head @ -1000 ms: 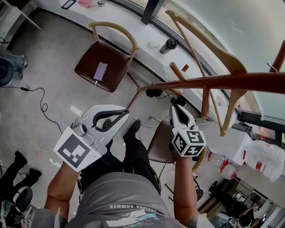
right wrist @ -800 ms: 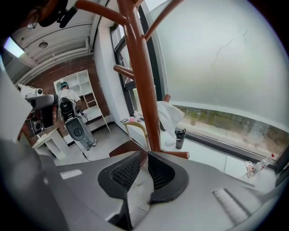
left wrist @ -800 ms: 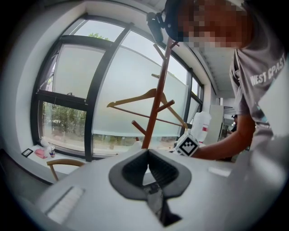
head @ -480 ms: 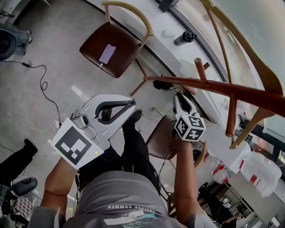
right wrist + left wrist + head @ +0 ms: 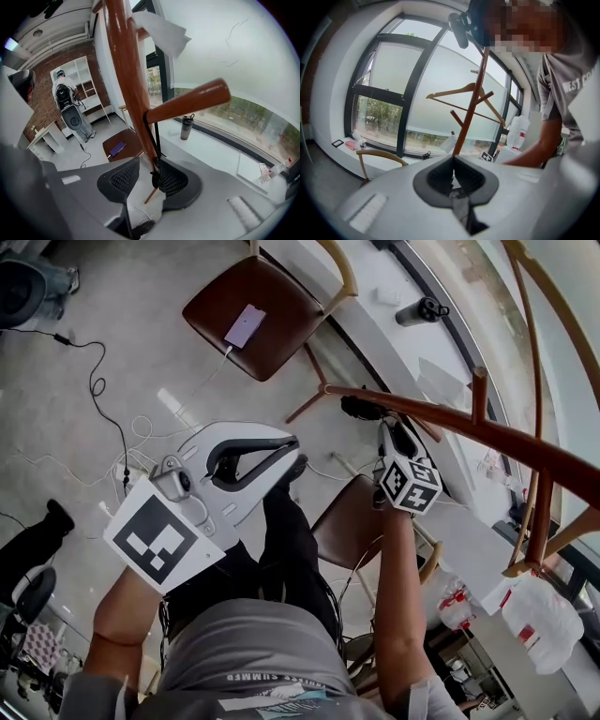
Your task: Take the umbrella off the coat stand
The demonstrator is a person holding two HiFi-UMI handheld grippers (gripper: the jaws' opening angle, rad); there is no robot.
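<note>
The brown wooden coat stand (image 5: pixel 450 424) runs from the floor up past my right gripper (image 5: pixel 391 427). In the right gripper view its pole (image 5: pixel 123 70) carries a peg (image 5: pixel 192 101). The umbrella's black strap (image 5: pixel 152 136) is looped over that peg and hangs down between the jaws of my right gripper (image 5: pixel 149 169). The jaws are opening. The strap's knotted end lies against the right-hand pad (image 5: pixel 172 180) only, and the rest of the umbrella is hidden below. My left gripper (image 5: pixel 289 444) (image 5: pixel 453 161) hangs shut and empty to the left, apart from the stand (image 5: pixel 468 117).
A light wooden hanger (image 5: pixel 459 91) hangs high on the stand. A brown chair (image 5: pixel 281 338) carries a phone (image 5: pixel 244 326). A second chair (image 5: pixel 352 526) stands under my right arm. A flask (image 5: pixel 417 310) is on the sill, a cable (image 5: pixel 103 399) on the floor, and a white bag (image 5: pixel 539 620) at the right.
Both grippers have sunk lower beside the stand, the right one much further down along the pole. The left gripper's jaws look the same.
</note>
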